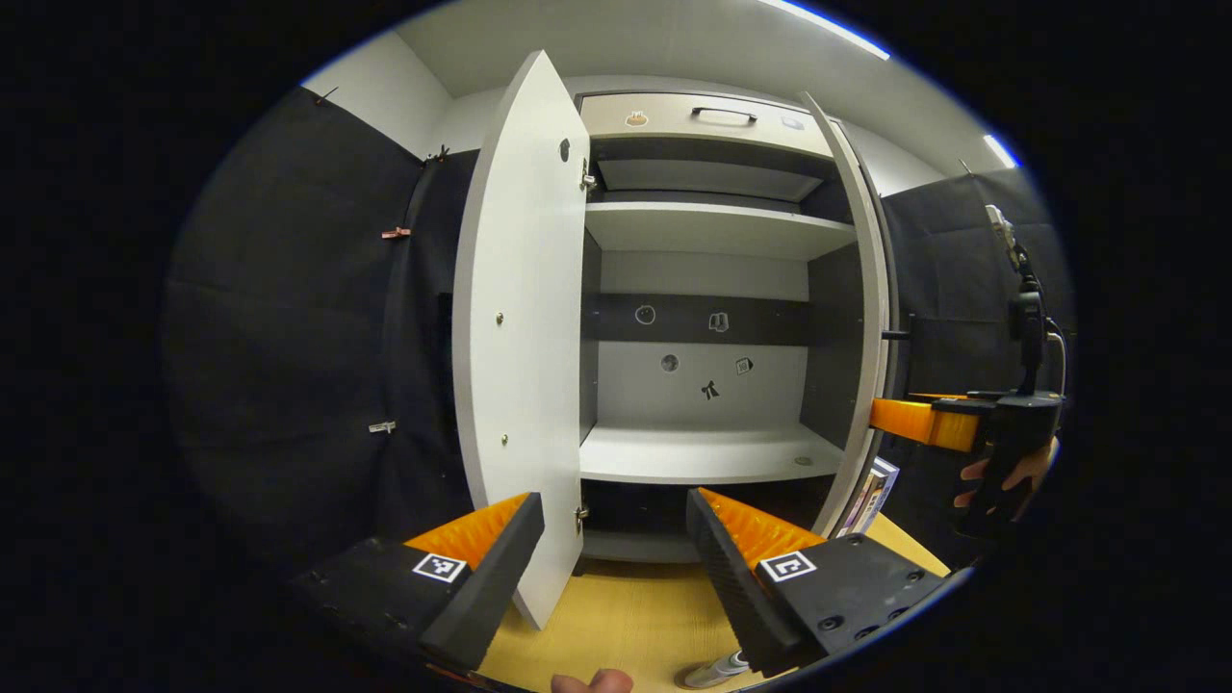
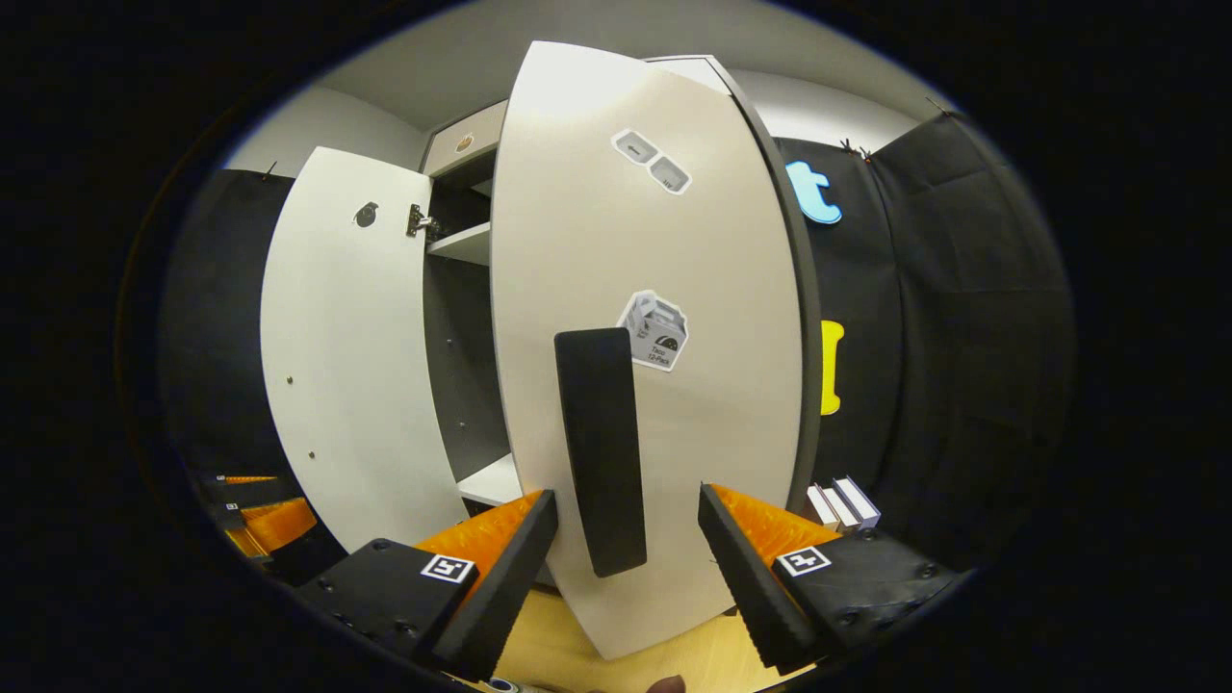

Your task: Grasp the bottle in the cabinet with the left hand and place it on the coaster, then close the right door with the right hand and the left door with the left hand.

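Observation:
The cabinet [image 1: 712,231] stands with both doors swung out and its shelves [image 1: 703,452] bare. My left gripper [image 1: 616,549] is open, and the lower edge of the left door [image 1: 520,337] hangs just inside its left finger. The right door [image 1: 871,318] shows edge-on, with my right gripper [image 1: 924,423] reaching at it from outside, held by a hand [image 1: 1001,472]. In the right gripper view the right gripper [image 2: 626,558] is open, its fingers either side of the black handle [image 2: 602,452] on the right door [image 2: 674,289]. A small pale object [image 1: 717,671], maybe the bottle, peeks in at the bottom edge.
A wooden surface [image 1: 626,626] lies below the cabinet. Some books [image 1: 871,496] lean by the cabinet's right foot, the books [image 2: 837,500] showing past the door too. The left door [image 2: 346,366] and my left gripper [image 2: 260,520] sit at the left of the right gripper view.

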`<state>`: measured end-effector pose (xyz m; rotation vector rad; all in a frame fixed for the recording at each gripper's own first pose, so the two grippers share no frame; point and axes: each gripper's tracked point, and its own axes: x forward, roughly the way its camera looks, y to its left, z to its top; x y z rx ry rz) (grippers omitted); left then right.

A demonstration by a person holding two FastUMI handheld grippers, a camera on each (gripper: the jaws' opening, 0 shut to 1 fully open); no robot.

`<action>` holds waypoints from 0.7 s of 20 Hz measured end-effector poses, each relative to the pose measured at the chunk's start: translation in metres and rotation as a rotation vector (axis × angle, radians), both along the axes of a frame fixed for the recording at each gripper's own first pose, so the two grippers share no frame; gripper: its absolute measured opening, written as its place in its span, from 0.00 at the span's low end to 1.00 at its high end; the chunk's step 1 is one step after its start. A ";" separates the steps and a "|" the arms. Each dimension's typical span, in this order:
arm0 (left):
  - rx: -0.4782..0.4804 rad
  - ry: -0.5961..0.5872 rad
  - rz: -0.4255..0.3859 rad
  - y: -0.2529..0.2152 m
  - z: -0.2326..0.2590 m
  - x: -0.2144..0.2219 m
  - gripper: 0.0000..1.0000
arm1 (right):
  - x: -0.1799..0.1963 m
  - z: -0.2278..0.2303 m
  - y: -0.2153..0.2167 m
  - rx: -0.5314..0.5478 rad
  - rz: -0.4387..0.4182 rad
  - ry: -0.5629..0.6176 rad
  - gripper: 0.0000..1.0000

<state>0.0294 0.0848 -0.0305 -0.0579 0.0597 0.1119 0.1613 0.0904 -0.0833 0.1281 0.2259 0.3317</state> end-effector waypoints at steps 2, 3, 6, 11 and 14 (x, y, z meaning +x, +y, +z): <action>0.001 -0.002 0.005 0.005 0.000 -0.003 0.95 | 0.009 -0.001 0.008 0.000 -0.002 -0.005 0.98; 0.004 0.002 0.008 0.007 -0.002 -0.004 0.95 | 0.013 -0.002 0.013 -0.001 0.000 -0.007 0.98; 0.008 0.007 0.026 0.015 -0.002 -0.008 0.95 | 0.026 -0.005 0.021 -0.008 -0.008 -0.012 0.98; 0.008 0.008 0.062 0.026 -0.002 -0.015 0.95 | 0.048 -0.011 0.033 0.003 -0.017 -0.011 0.98; 0.009 0.015 0.087 0.035 -0.003 -0.018 0.95 | 0.061 -0.014 0.041 -0.003 -0.017 -0.024 0.98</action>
